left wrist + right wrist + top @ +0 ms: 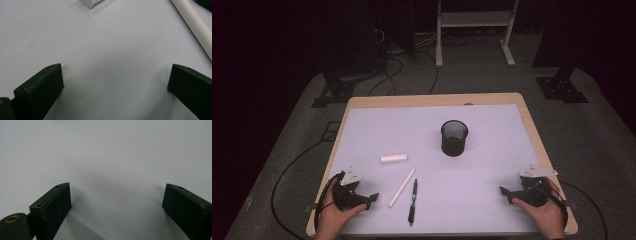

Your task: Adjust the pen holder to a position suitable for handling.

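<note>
**Both grippers wide open, nothing picked up**

Down at the near edge of the table (532, 125), both grippers sit on the pale mat with a hand behind each. Left gripper (373, 197) is at the near left corner, jaws spread wide and pointing toward the middle. Its own view shows bare mat between the two black jaws, so it's gripping nothing and touching none of the items.

Closest thing to it is the white stick (402, 187), lying at a slant just beside its jaw tips but apart from them; you can see it crossing the top right corner of the left gripper view (193, 23). Right next to the stick lies a black pen (412, 201). A short white block (393, 159) lies a bit farther up the mat.

Right gripper (505, 192) is at the near right corner, jaws also spread, with plain mat between them.

Black mesh cup (454, 138) stands upright mid-table, well apart from both.
</note>
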Action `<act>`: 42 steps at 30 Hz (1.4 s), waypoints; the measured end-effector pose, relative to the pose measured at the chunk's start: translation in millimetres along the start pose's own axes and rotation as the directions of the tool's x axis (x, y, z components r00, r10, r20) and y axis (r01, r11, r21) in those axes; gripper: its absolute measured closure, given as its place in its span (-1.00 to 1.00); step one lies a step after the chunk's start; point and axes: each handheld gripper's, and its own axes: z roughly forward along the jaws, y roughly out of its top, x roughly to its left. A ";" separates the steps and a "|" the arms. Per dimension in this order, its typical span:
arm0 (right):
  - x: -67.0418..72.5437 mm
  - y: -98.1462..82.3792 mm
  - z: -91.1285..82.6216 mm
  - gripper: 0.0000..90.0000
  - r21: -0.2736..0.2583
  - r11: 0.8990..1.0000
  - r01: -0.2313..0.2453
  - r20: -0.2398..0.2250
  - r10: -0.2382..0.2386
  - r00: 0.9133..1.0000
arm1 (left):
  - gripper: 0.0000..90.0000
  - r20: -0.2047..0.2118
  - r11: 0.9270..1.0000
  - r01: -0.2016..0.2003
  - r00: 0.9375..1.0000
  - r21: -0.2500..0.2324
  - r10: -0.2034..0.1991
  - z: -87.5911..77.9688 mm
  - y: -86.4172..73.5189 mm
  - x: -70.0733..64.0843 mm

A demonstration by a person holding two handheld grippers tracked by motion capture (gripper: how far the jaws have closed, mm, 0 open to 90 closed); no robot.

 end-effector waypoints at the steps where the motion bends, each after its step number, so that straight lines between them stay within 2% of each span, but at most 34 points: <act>1: -0.1 0.1 0.0 -0.83 0.001 1.000 -0.001 -0.001 0.001 1.000 | -1.00 0.000 1.000 0.000 1.000 0.000 0.000 0.1 0.0 0.0; 9: -0.6 0.9 -0.4 -0.80 0.003 1.000 -0.009 0.001 0.009 1.000 | -1.00 0.001 1.000 0.001 1.000 0.000 -0.001 0.0 0.0 0.1; 11: -0.9 1.2 -2.2 -0.68 0.001 1.000 -0.010 0.011 0.010 1.000 | -1.00 0.001 1.000 0.001 1.000 0.000 -0.001 0.0 -0.1 0.3; 17: -3.6 3.1 -4.4 -0.55 0.004 0.999 -0.032 0.011 0.032 0.999 | -1.00 0.002 1.000 0.001 1.000 0.000 -0.001 0.0 -0.1 0.2; 36: -5.5 20.0 -7.1 -0.55 -0.053 0.997 -0.055 -0.029 0.054 0.998 | -1.00 0.002 1.000 0.000 1.000 0.001 0.000 0.0 -0.1 0.3; 42: -4.7 26.4 -7.4 -0.55 -0.059 0.997 -0.040 -0.029 0.038 0.999 | -1.00 0.001 1.000 0.001 1.000 0.001 -0.001 0.0 0.0 0.2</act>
